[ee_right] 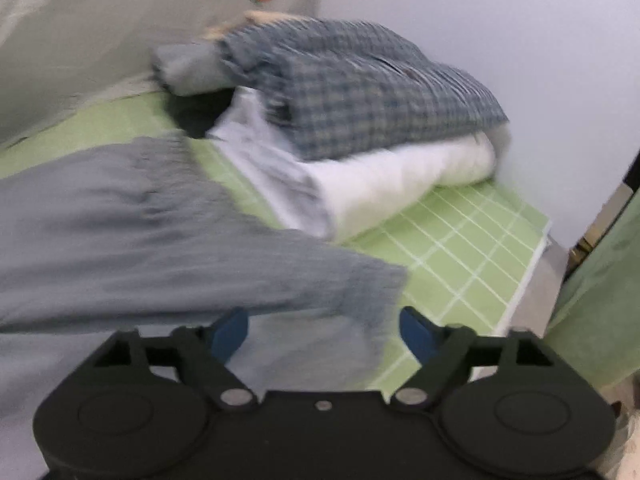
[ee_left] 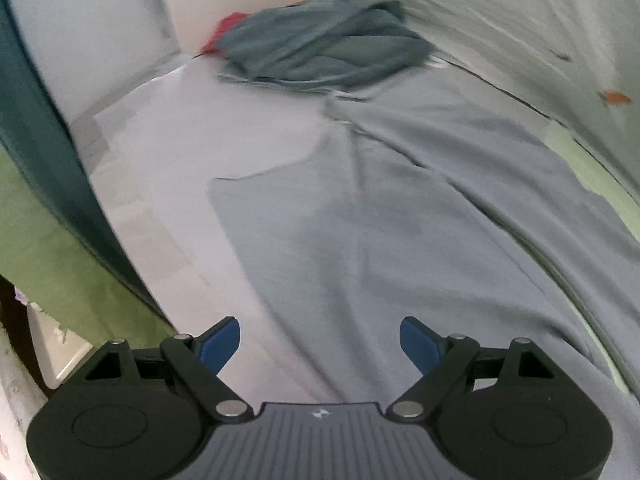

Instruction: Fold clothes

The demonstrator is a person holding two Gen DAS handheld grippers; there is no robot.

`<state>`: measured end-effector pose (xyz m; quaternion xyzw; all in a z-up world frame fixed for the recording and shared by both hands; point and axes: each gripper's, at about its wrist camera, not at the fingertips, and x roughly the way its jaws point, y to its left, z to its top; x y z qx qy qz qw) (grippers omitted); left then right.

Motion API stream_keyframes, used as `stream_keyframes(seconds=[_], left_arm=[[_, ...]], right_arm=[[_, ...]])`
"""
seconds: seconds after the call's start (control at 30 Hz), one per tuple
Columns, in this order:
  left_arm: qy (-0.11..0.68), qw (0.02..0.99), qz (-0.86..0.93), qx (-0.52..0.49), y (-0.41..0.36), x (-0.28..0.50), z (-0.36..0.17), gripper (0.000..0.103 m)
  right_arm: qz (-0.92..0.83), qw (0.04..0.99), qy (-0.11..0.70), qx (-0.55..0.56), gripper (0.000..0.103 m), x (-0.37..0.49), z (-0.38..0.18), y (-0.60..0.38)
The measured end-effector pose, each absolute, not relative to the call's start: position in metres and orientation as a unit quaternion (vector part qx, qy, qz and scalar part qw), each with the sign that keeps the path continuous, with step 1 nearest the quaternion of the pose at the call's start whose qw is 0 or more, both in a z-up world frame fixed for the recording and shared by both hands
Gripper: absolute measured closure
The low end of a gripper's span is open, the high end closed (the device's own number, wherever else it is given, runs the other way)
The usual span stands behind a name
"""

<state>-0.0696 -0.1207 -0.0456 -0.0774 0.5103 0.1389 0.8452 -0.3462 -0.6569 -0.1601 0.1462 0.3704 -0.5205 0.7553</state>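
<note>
A pale grey garment [ee_left: 400, 220] lies spread flat on the white surface [ee_left: 180, 152], with folds running along it. My left gripper [ee_left: 320, 340] hovers over its near part, jaws wide apart and nothing between the blue pads [ee_left: 224, 344]. In the right wrist view the same grey garment [ee_right: 160, 232] reaches from the left onto a green grid mat [ee_right: 472, 248]. My right gripper [ee_right: 324, 332] stands open just above the garment's ragged end; the pads do not press on the cloth.
A loose heap of grey-teal clothes [ee_left: 324, 48] with a red item [ee_left: 228, 30] lies at the far end. A folded stack sits on the mat: plaid shirt [ee_right: 360, 92] on white cloth [ee_right: 400, 184], grey piece [ee_right: 188, 68] behind. A green and teal cloth [ee_left: 48, 160] hangs at left.
</note>
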Motion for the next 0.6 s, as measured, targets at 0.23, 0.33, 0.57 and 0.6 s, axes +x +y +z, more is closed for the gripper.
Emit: stream_keyframes(seconds=[0.23,0.33,0.57,0.6], left_arm=[[0.522,0.838,0.142,-0.076,-0.065,-0.039,-0.059,0.017],[0.528,0.837,0.125,-0.069,-0.05,-0.02,-0.069,0.017],[0.55,0.83,0.092,-0.037,-0.025,0.026,-0.094,0.024],[0.555,0.827,0.085,-0.029,-0.023,0.032,-0.098,0.025]], right_arm=[[-0.428,0.802,0.382,0.167,0.001,-0.3,-0.152,-0.584],[-0.39,0.814,0.393,0.179,0.0,-0.278,-0.153,-0.543],[-0.348,0.812,0.441,0.158,0.0,-0.239,-0.168,-0.454],[-0.351,0.809,0.447,0.153,0.0,-0.236,-0.17,-0.446]])
